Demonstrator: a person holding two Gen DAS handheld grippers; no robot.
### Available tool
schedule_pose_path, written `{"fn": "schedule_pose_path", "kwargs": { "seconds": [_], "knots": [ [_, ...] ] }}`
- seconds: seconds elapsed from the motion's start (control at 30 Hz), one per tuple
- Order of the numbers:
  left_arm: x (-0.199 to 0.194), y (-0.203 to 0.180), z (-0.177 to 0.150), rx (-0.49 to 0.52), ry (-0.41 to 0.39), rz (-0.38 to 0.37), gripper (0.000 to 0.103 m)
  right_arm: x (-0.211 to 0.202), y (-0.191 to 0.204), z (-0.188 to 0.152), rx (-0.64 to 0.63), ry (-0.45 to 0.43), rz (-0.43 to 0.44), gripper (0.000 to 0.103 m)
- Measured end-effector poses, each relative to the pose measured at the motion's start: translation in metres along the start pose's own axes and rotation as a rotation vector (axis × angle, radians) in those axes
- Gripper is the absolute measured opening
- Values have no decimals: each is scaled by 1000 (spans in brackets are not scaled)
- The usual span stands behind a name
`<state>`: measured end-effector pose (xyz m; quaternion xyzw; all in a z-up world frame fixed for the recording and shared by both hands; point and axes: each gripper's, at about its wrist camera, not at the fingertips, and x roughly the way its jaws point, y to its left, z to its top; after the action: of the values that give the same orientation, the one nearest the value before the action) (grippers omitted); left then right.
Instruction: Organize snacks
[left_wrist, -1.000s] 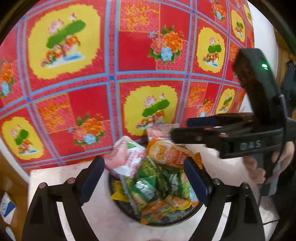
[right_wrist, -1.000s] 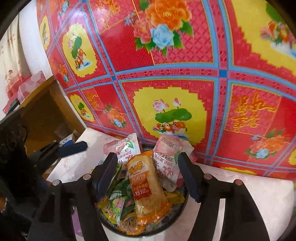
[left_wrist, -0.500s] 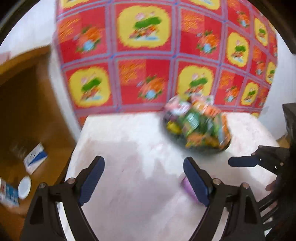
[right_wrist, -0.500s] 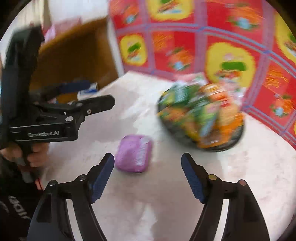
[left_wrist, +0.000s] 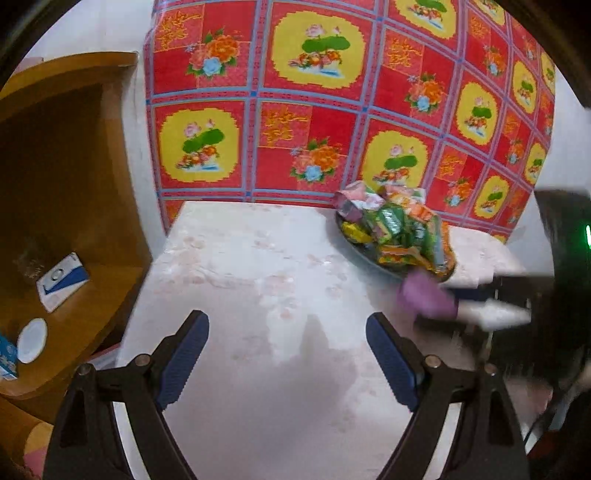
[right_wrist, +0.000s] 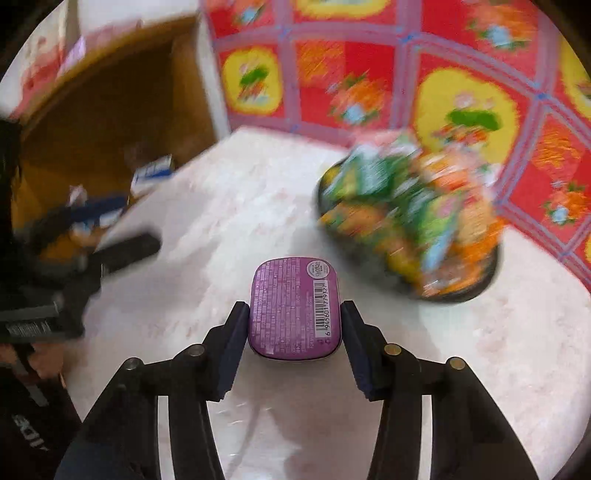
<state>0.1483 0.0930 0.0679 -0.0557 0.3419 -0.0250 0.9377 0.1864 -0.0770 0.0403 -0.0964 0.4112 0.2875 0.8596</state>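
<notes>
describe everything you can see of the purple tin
The purple tin is a flat, rounded-rectangle case, seemingly metal, its visible face covered in fine print with a barcode and a round sticker. It sits between the right gripper pads, whose jaws have just been closing and now press its long sides, above the pale table near the snack tray.

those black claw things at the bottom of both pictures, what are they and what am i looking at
They are hand-held grippers, one in each of a person's hands, each with a camera looking along its two fingers. In the right view, the right gripper has just been closing on a purple tin, barcode side up. In the left view, the left gripper is open with nothing between its fingers. On the pale table stands a dark plate heaped with snack packets. Behind hangs a red flowered cloth.
</notes>
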Motion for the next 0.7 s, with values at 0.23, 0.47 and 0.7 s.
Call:
{"fn": "schedule_pose_path", "kwargs": {
  "seconds": [0.23, 0.47, 0.7],
  "knots": [
    [4, -27, -8, 14, 11, -119, 90, -22, -48, 55, 18, -124, -102, 51],
    [17, -50, -8, 53, 22, -153, 90, 20, -72, 87, 63, -64, -118, 51],
    [18, -50, -8, 41, 31, -171, 90, 24, -69, 87, 47, -94, -147, 71]
  ]
}}
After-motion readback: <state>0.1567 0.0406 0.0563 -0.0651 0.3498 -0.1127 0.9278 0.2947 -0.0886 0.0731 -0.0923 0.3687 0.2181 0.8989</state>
